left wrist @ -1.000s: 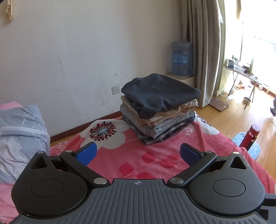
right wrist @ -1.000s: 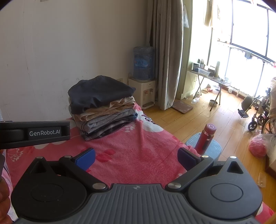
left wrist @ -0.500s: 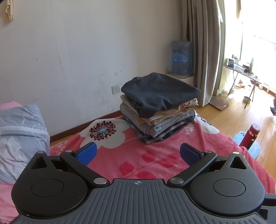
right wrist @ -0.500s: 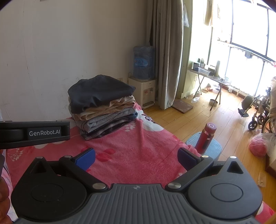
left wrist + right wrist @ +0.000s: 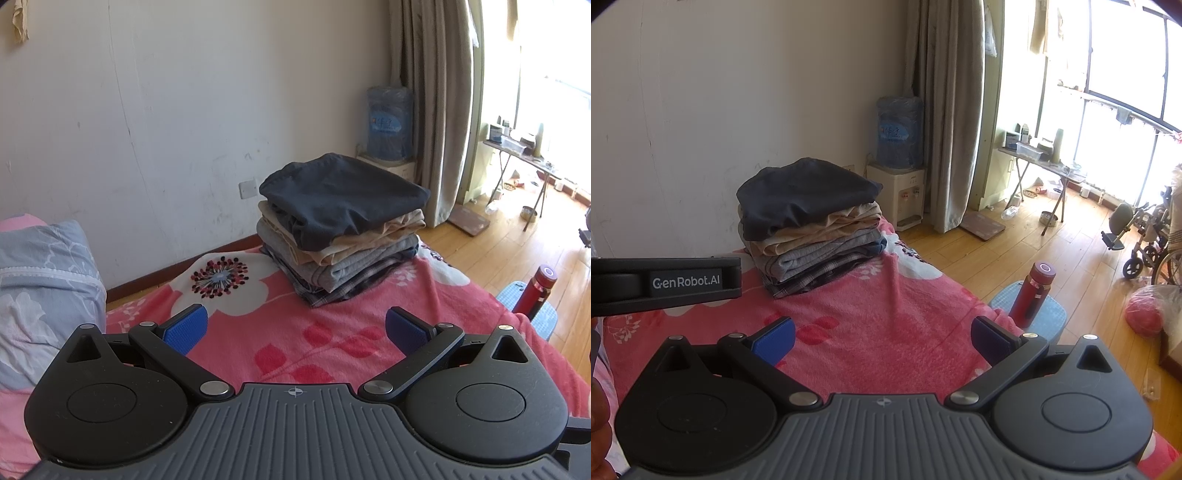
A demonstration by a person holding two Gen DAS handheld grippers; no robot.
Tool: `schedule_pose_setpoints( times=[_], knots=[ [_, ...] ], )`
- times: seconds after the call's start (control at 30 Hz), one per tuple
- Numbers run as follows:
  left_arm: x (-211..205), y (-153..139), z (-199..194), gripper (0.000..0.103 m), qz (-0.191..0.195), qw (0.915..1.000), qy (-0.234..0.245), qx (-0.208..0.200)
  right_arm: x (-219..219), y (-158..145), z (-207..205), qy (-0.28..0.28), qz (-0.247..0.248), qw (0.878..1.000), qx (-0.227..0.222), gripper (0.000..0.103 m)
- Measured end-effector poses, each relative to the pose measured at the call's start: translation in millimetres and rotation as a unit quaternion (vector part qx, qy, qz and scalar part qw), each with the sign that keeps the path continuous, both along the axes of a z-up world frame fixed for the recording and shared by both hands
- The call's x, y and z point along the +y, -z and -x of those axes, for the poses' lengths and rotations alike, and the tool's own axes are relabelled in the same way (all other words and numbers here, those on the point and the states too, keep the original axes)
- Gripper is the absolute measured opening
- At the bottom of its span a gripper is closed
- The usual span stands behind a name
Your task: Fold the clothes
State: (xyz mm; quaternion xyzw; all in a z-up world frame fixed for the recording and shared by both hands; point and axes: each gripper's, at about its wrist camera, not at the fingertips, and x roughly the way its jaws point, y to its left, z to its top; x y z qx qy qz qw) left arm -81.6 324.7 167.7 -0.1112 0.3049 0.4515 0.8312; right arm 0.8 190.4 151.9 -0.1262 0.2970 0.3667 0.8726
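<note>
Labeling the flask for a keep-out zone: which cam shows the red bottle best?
Right wrist. The red bottle shows whole there, lid to base, standing on a blue stool beside the bed. Left wrist catches it near the frame edge, base hidden behind the blanket.

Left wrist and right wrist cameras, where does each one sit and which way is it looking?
Left wrist: on the left gripper, jaws open, looking over the pink blanket toward the stack of folded clothes by the wall.
Right wrist: on the right gripper, jaws open, facing the same stack from further right; the left gripper's body and part of a hand show at the left edge.
Shared: stack, blanket, red bottle, water dispenser.
</note>
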Motion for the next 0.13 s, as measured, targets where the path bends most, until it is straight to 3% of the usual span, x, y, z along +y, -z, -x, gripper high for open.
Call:
schedule_pose_setpoints(
  times=[0.13],
  knots=[
    [0.3, 0.3, -0.3, 0.103, 0.001, 1.0000, -0.001, 0.000, 0.5, 0.4, 0.2, 0.000, 0.000, 1.000, 0.000, 0.103]
  ],
)
